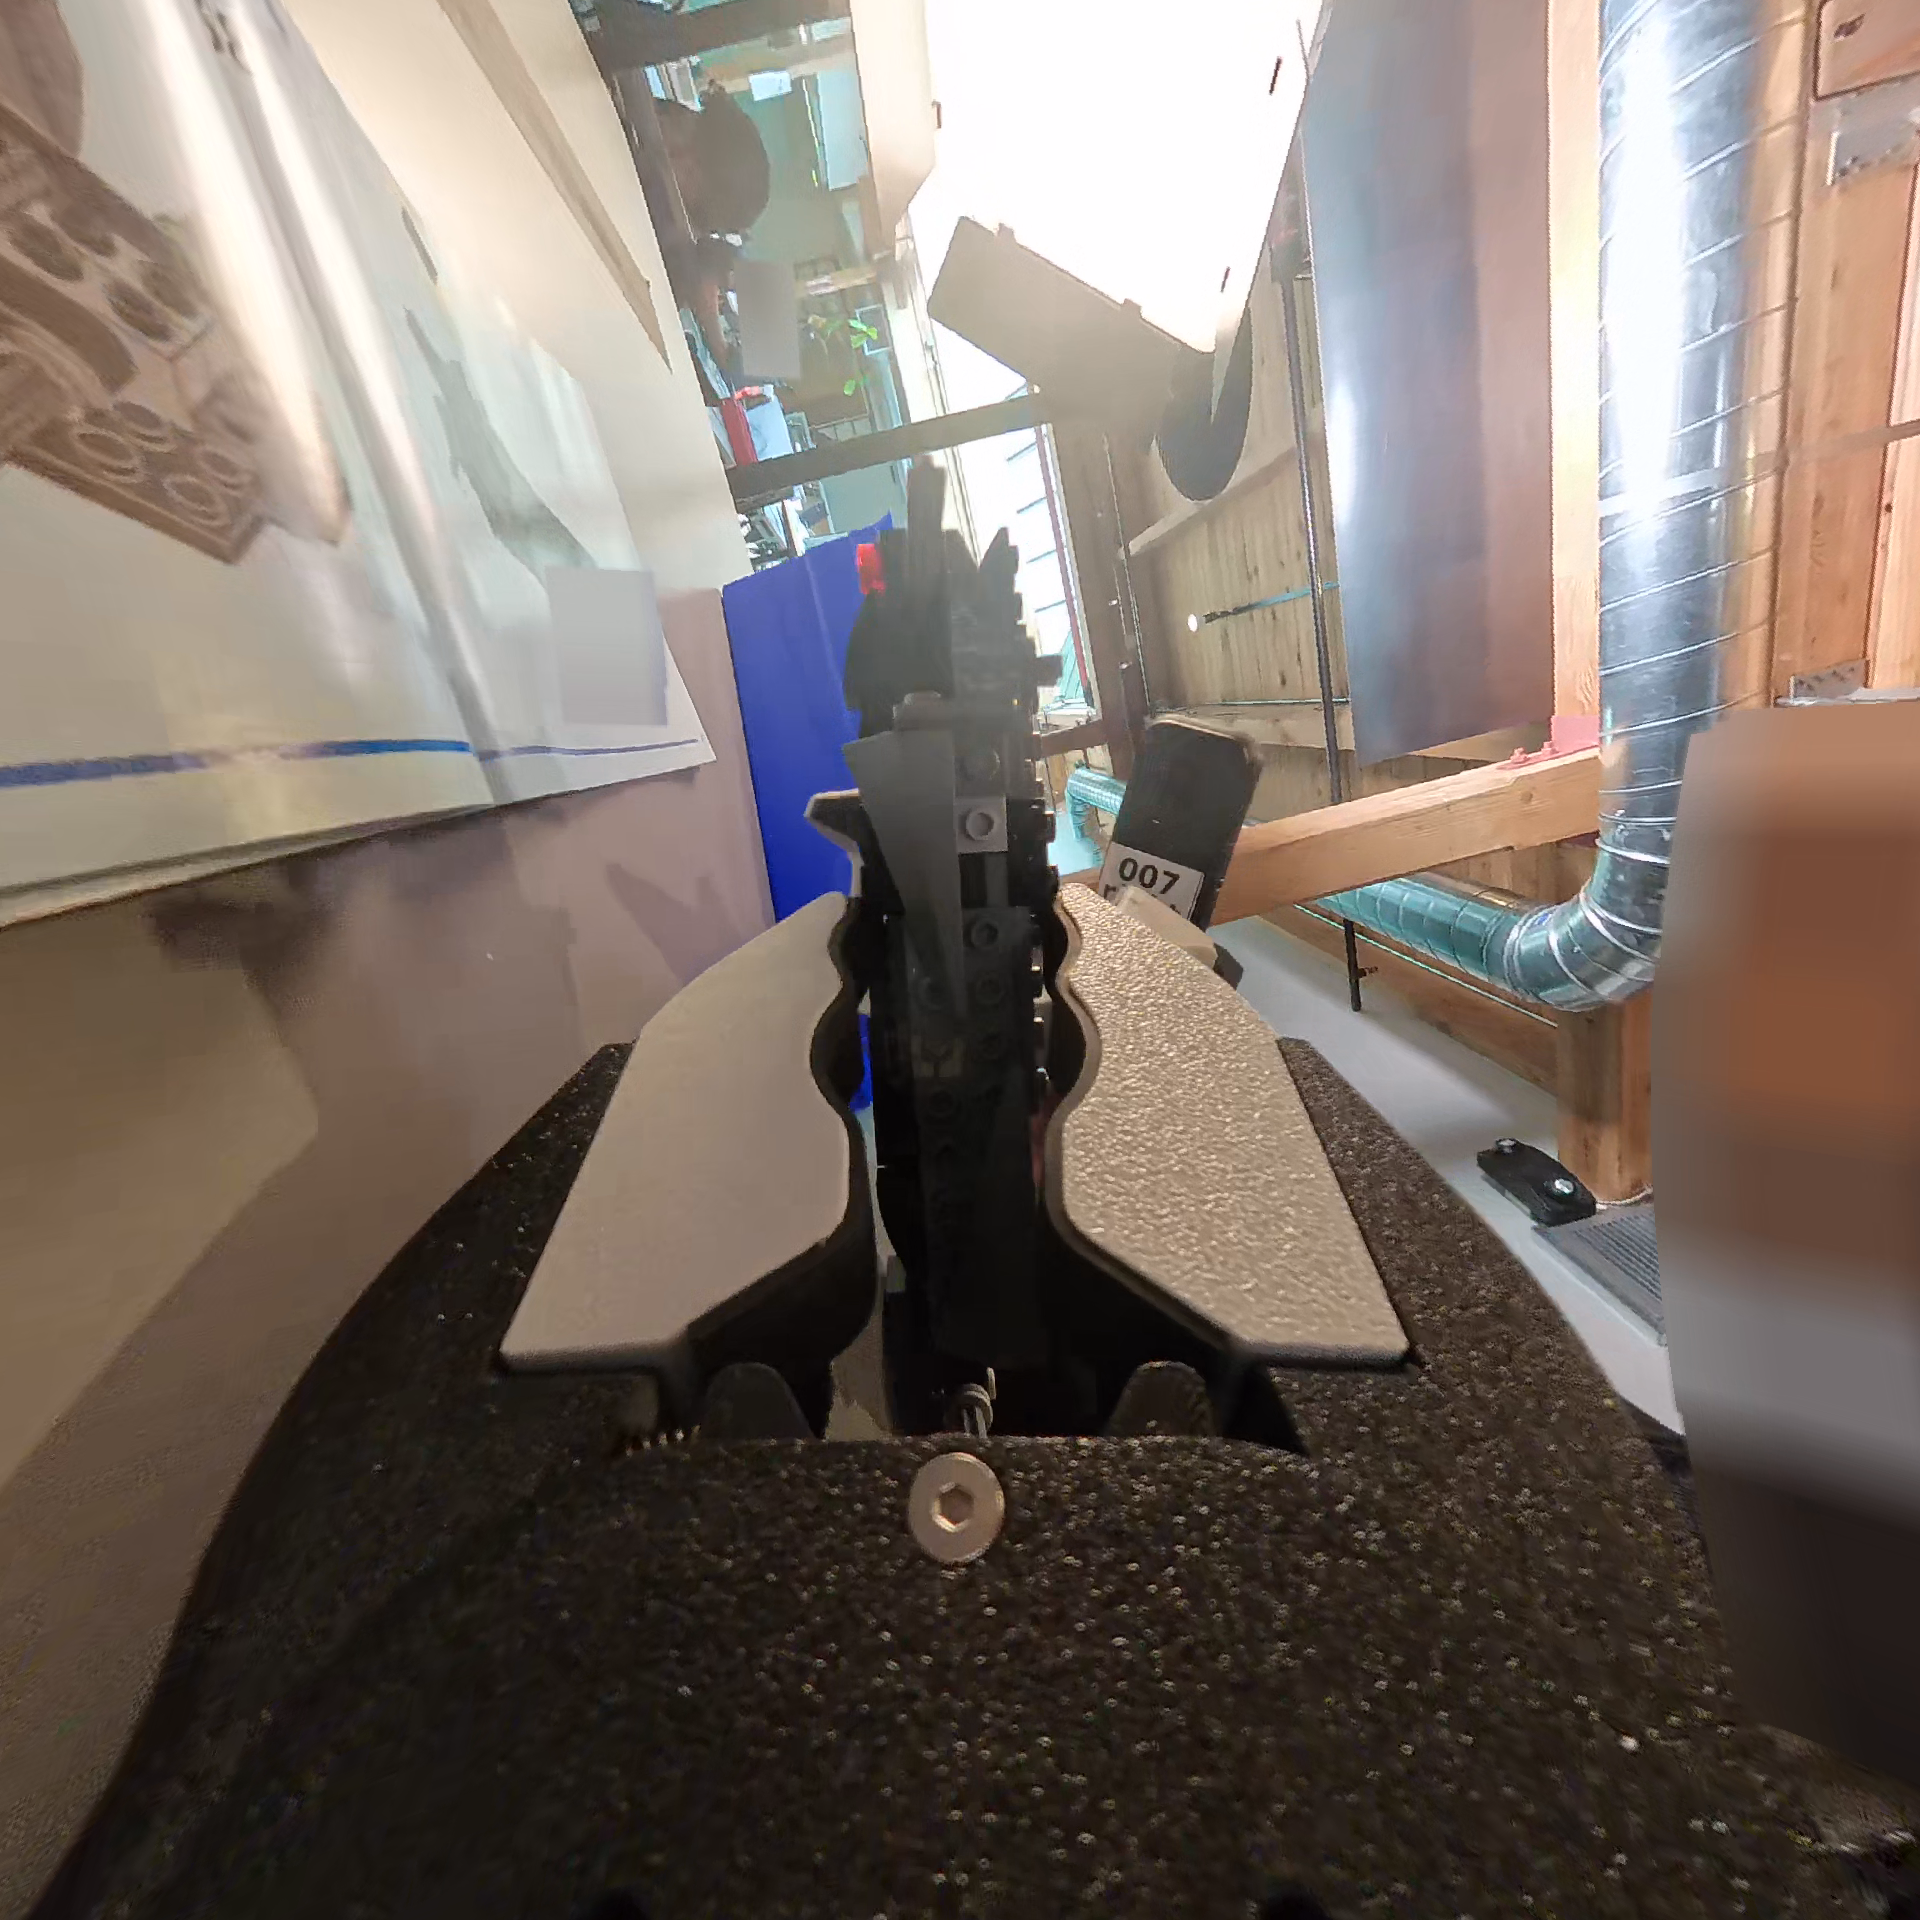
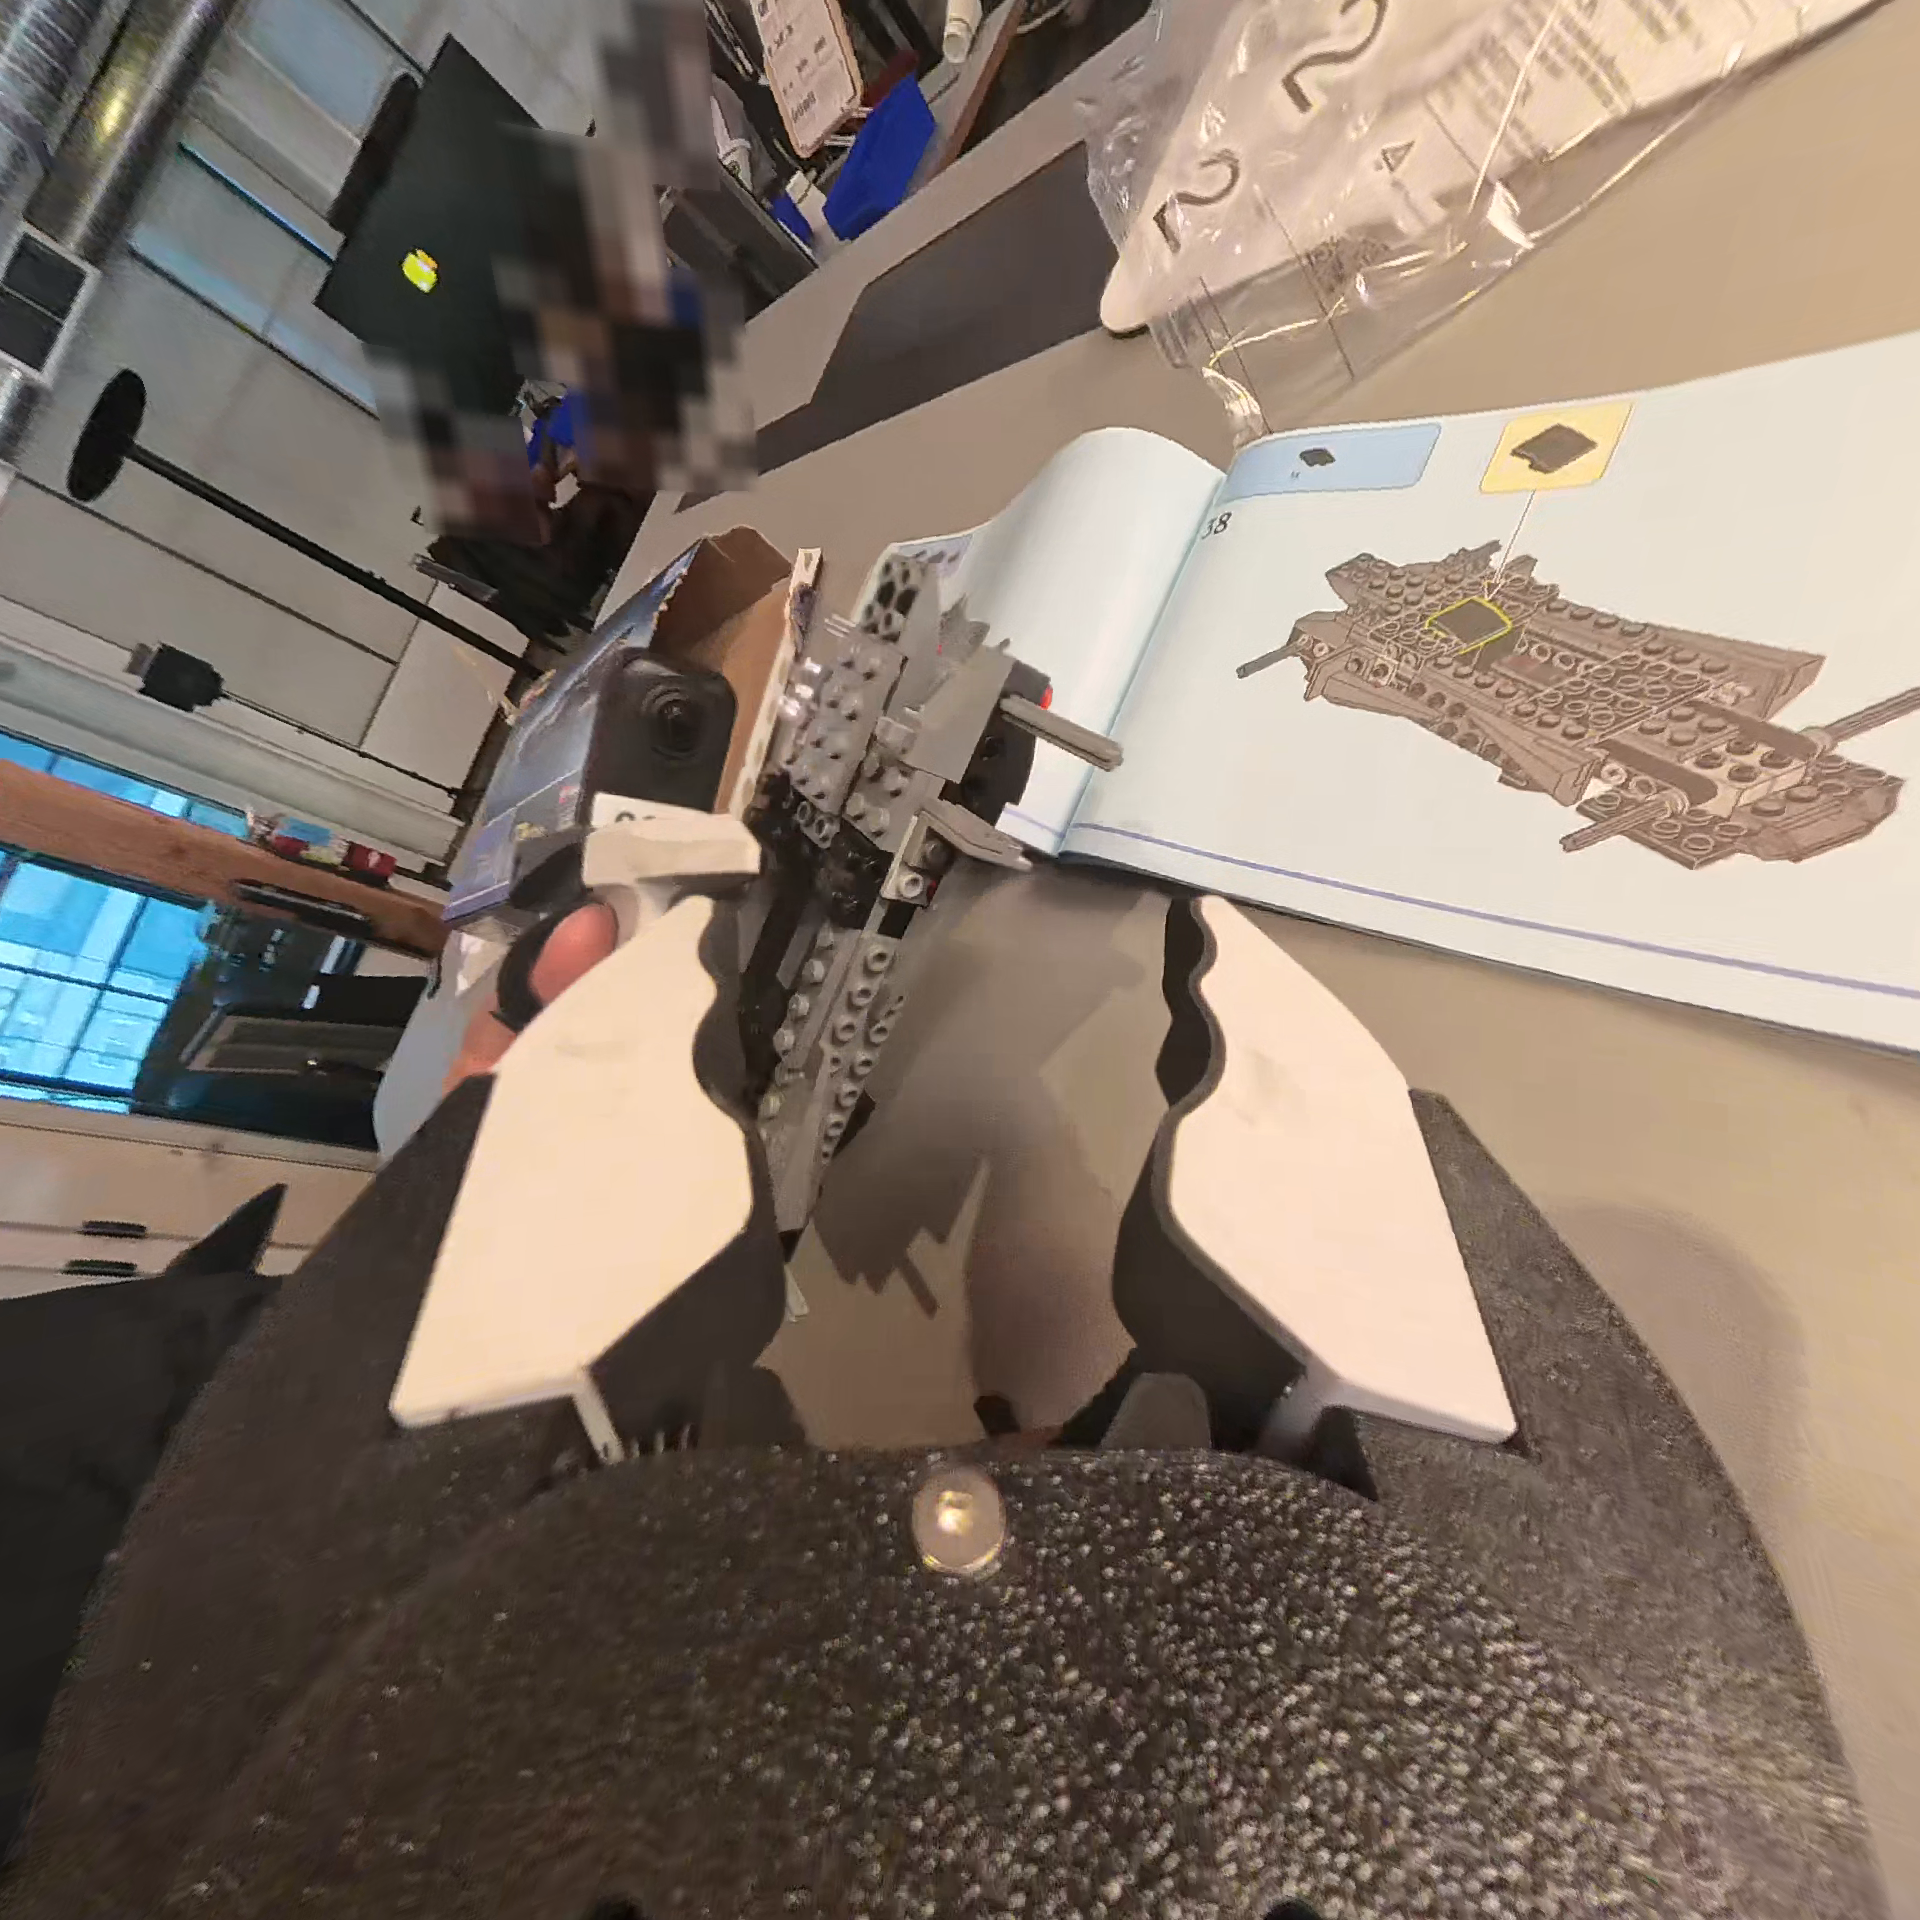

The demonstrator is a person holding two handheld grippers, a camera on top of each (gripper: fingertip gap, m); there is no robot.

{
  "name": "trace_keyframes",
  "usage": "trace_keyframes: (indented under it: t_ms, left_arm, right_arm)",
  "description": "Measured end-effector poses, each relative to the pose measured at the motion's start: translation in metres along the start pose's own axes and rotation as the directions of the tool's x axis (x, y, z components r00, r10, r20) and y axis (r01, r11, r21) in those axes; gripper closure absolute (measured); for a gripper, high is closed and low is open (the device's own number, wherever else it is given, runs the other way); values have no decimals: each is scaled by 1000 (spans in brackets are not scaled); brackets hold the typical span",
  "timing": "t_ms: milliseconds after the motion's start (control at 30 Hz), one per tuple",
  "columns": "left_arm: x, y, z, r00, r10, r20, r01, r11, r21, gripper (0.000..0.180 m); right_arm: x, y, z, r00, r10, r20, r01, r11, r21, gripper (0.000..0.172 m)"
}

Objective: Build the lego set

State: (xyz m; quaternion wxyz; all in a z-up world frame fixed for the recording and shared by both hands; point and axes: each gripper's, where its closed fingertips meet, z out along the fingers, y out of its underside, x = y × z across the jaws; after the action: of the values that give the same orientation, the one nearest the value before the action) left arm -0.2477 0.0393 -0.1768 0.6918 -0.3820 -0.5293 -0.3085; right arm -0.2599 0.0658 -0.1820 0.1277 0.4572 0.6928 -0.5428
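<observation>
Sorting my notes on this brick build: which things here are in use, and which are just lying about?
In use:
- grey brick model, clamped in the left tongs
- right tongs, open beside it
- open instruction booklet

Lying about:
- clear plastic bags
- torn cardboard box
- table

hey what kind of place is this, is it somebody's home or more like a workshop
Most likely a workshop or lab space, not a home. Bare metal ducting runs past raw timber beams, a big studio light panel hangs overhead, and a worktable holds an open building-brick instruction booklet.
</observation>
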Motion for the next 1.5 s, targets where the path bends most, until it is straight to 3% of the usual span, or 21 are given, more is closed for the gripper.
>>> trace_keyframes:
  t_ms: [267, 567, 733, 1000, 1500]
  left_arm:
    - [2, 2, 4, 996, 85, 29, -86, 996, 23, 148]
    - [4, 14, 10, 986, 160, 54, -159, 987, -34, 148]
    - [7, 17, 12, 970, 232, 68, -228, 972, -61, 148]
    - [19, 20, 12, 951, 308, 26, -304, 949, -83, 148]
    - [33, 23, 12, 900, 434, -22, -434, 894, -113, 148]
  right_arm:
    - [-3, -4, 12, 989, 120, 83, -118, 993, -28, 95]
    - [4, -10, 12, 987, 133, 85, -133, 991, -2, 107]
    - [3, -10, 10, 982, 140, 125, -142, 990, 3, 103]
    - [-20, -17, 2, 960, 80, 268, -97, 994, 51, 128]
    - [-36, -22, -9, 938, -32, 346, -3, 995, 101, 131]
